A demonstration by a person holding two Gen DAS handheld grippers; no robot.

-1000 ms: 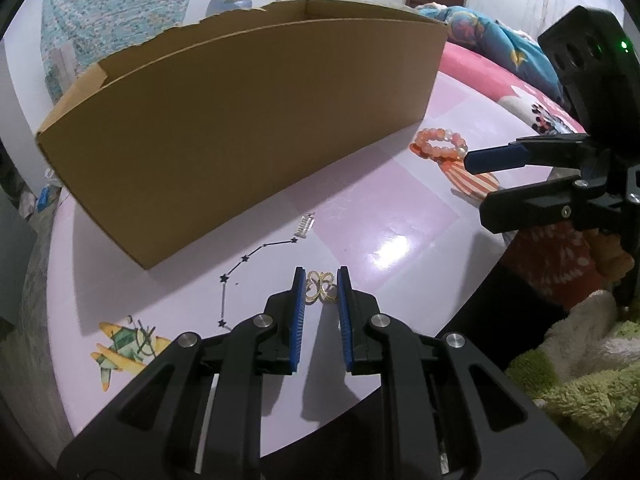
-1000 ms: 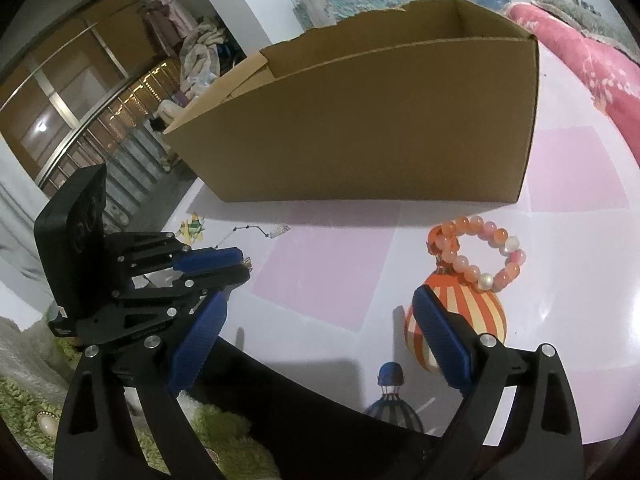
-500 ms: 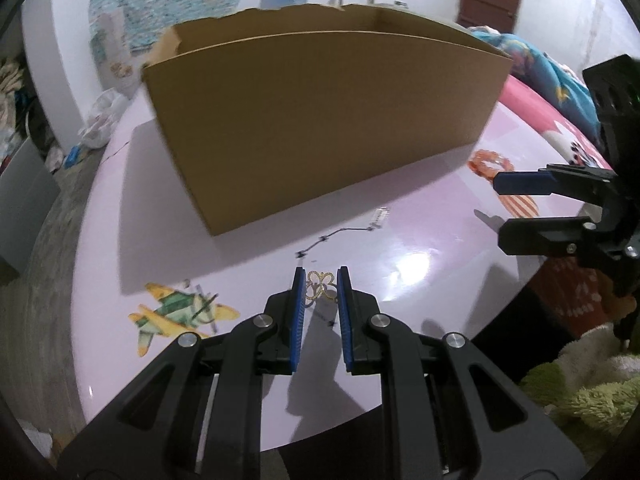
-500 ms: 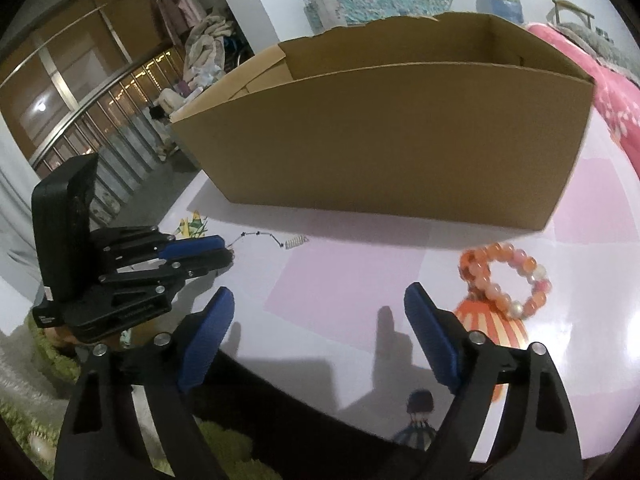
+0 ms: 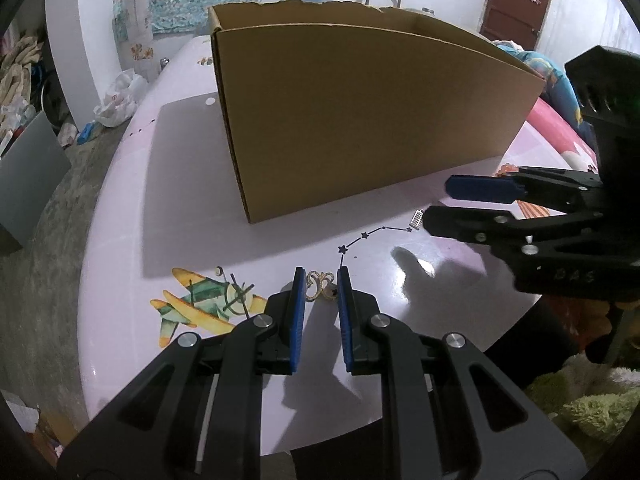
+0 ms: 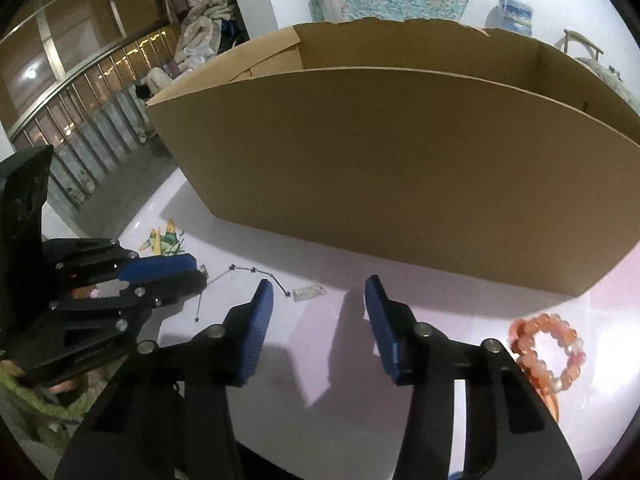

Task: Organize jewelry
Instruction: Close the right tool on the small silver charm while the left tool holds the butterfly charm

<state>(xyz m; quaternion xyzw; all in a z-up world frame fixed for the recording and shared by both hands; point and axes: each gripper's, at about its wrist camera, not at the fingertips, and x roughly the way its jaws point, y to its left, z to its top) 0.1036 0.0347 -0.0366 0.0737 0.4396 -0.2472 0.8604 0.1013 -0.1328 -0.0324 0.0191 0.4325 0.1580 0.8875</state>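
My left gripper is shut on a small gold butterfly ornament, held just above the pink table. A thin dark star chain with a silver clasp lies on the table in front of it. My right gripper is open, low over the table, with the silver clasp just ahead between its fingertips. An orange bead bracelet lies to its right. A large open cardboard box stands behind.
The table's front edge is close under both grippers. An aeroplane picture is printed on the table at the left. Plush toys lie below the table's right edge. Clutter and a railing are off to the left.
Both views have swung left. My right gripper has moved left from the bead bracelet to the chain's clasp and narrowed its opening. My left gripper keeps hold of the butterfly ornament.
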